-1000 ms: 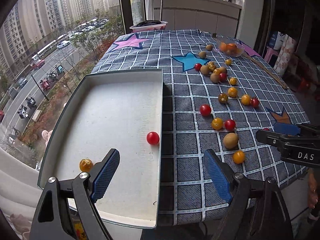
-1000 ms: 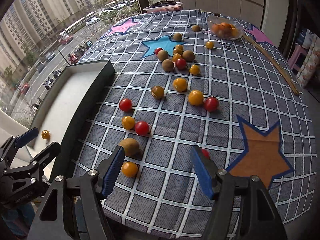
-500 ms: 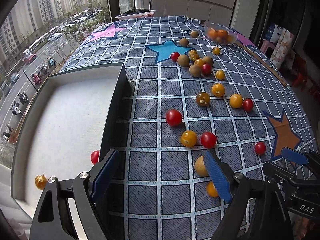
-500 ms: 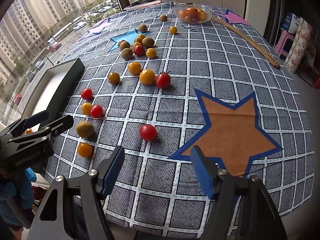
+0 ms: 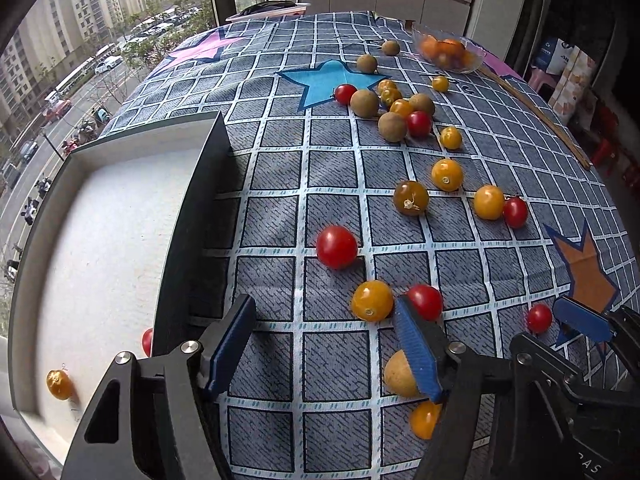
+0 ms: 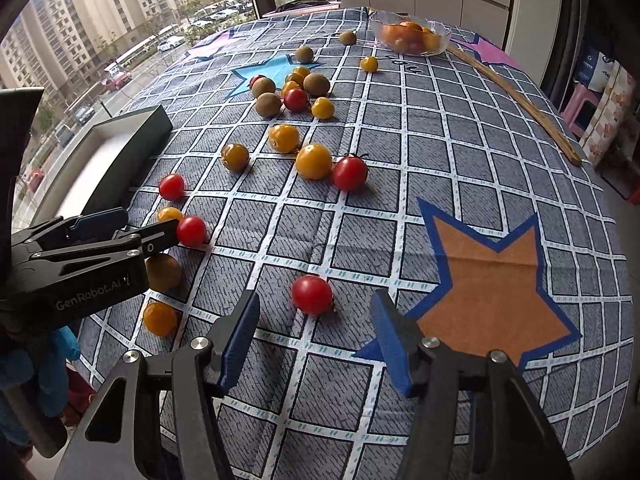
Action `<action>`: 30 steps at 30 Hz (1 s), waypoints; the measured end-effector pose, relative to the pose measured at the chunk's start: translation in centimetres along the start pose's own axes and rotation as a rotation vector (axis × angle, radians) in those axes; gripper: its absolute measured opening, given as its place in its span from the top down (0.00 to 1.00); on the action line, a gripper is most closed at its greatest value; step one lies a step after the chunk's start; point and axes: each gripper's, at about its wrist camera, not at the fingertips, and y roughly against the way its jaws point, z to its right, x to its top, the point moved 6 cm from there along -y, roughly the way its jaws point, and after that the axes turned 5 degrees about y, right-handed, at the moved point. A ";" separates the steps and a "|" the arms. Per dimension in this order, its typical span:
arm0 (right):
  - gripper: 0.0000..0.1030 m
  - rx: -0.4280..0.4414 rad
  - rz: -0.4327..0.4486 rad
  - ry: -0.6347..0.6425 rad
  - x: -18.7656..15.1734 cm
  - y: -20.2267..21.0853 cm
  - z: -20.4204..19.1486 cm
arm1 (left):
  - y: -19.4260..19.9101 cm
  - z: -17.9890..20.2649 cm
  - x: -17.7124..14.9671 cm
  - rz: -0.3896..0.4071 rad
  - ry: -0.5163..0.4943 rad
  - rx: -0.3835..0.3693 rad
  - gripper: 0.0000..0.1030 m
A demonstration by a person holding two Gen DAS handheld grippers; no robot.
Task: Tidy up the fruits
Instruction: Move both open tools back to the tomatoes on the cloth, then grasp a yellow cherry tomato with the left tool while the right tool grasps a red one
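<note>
Both grippers have dipped toward scattered fruit, tilted steeply down, fingers closing on nothing yet

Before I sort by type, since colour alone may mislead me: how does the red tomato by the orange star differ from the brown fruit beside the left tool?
The red tomato is glossy and bright red; the brown fruit is dull and tan.
The tomato looks smaller than the brown fruit.
The tomato lies alone in plain view; the brown fruit is partly hidden behind the left tool.
Both are roundish and rest on the tablecloth.
</note>
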 end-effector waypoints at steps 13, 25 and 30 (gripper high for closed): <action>0.80 0.002 0.005 0.017 0.6 -0.3 -0.4 | 0.6 1.7 -0.3 0.017 -0.046 -0.055 0.79; 0.80 0.089 0.017 -0.026 -0.1 1.9 -0.9 | 5.5 -1.0 -1.7 0.080 -0.021 -0.097 0.79; 0.80 0.110 0.022 -0.012 0.2 2.9 -2.3 | 7.4 -3.3 -2.3 0.113 0.004 -0.091 0.79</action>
